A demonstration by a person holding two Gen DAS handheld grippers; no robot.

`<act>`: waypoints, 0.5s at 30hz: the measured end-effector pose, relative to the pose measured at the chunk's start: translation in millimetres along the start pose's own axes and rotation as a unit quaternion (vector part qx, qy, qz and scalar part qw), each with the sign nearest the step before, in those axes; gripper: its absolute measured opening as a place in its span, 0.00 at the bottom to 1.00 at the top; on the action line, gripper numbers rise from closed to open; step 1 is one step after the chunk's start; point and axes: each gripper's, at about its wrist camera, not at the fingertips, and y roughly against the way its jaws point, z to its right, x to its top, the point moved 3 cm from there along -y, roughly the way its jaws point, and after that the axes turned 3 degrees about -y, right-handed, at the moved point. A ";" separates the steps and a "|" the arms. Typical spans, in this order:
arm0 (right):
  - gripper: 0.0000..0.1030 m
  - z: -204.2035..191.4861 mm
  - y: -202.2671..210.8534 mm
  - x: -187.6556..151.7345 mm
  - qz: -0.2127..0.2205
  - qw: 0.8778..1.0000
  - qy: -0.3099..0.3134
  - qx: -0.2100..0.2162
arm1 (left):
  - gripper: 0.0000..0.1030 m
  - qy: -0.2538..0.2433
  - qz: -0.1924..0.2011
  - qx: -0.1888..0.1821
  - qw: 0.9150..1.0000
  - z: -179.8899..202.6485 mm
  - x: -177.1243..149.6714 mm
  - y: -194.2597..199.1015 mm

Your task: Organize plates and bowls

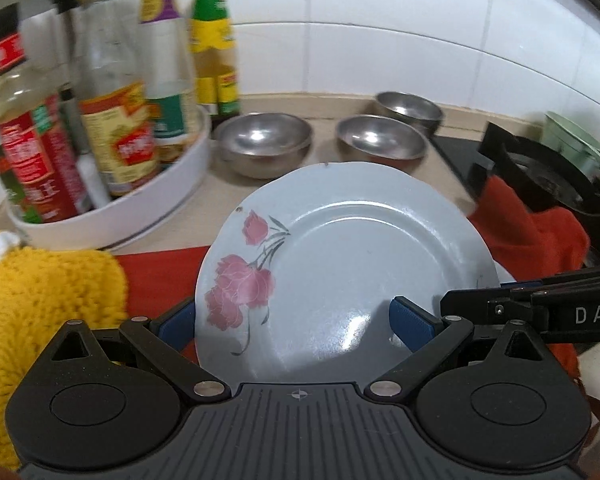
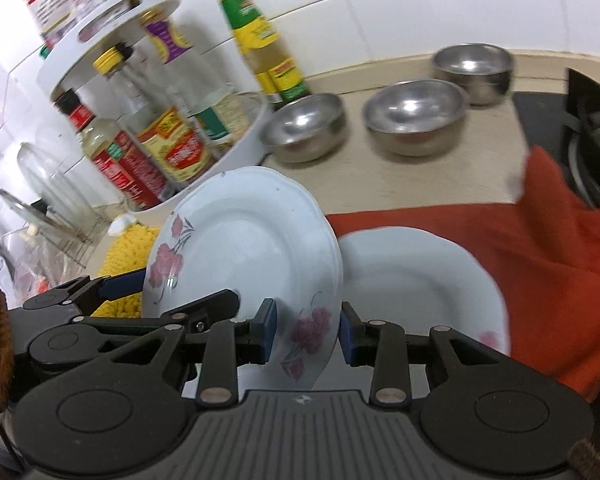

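Flowered plate [image 2: 244, 240] is off the surface, tilted up on edge, carried between both hand-held grippers. Right hand-held gripper [image 2: 307, 332]: narrow opening, blue pads [image 2: 269, 330] either side of the plate's near rim, pressing on it. Left hand-held gripper [image 1: 296, 320]: jaws wide, plate sits between the blue pads [image 1: 412, 322]; one pad looks to be against the plate face, the other is half hidden behind the rim, so can't tell if it's actually clamped or just cradling. In the right wrist view the left hand-held gripper's finger reaches the plate's left edge.

Just beyond and to the right of the held plate: second white plate [image 2: 420, 280] lying flat on a red cloth [image 2: 520, 240], pink flower at its near edge. Yellow knitted cloth [image 1: 40, 300] to the left, on the surface.

Further back, on the beige surface [image 2: 440, 172]: three stainless steel bowls, left bowl [image 2: 306, 128], middle bowl [image 2: 414, 114], back bowl [image 2: 474, 66] closest to the tiled wall [image 1: 380, 20]. All upright, apart from each other.

Left of the bowls: white round condiment rack [image 1: 140, 216] full of sauce bottles; green-and-yellow labelled bottle [image 2: 260, 40] stands just beside it, by the wall. Gas hob [image 1: 540, 176] at far right, red cloth touching its edge.
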 end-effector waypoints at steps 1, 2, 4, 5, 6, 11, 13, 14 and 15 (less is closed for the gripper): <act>0.30 4.0 2.8 -1.2 0.001 1.000 -0.004 -0.003 | 0.97 -0.002 -0.004 -0.004 1.000 4.1 0.0 -0.7; 0.30 8.5 6.1 -2.8 0.001 1.000 -0.008 -0.006 | 0.97 -0.005 -0.006 -0.008 1.000 8.3 0.2 -2.4; 0.30 16.8 11.1 -4.7 0.002 1.000 -0.015 -0.013 | 0.97 -0.010 -0.009 -0.015 1.000 16.6 -0.9 -3.8; 0.30 20.8 13.5 -5.7 0.002 1.000 -0.019 -0.016 | 0.97 -0.012 -0.011 -0.017 1.000 20.0 -1.1 -4.5; 0.30 24.8 15.8 -6.7 0.002 1.000 -0.022 -0.018 | 0.97 -0.014 -0.012 -0.020 1.000 23.8 -1.4 -5.4; 0.31 41.6 24.8 -11.6 0.002 0.999 -0.036 -0.029 | 0.97 -0.024 -0.020 -0.031 0.999 39.6 -2.7 -11.9; 0.30 48.3 26.7 -13.5 0.001 0.999 -0.040 -0.031 | 0.97 -0.026 -0.023 -0.034 0.999 44.7 -2.9 -14.4; 0.30 50.8 27.2 -14.0 0.000 0.999 -0.042 -0.032 | 0.97 -0.027 -0.024 -0.035 0.999 46.5 -2.8 -15.8; 0.30 52.7 27.7 -14.5 -0.001 0.999 -0.043 -0.033 | 0.97 -0.027 -0.026 -0.036 0.999 48.7 -2.9 -17.0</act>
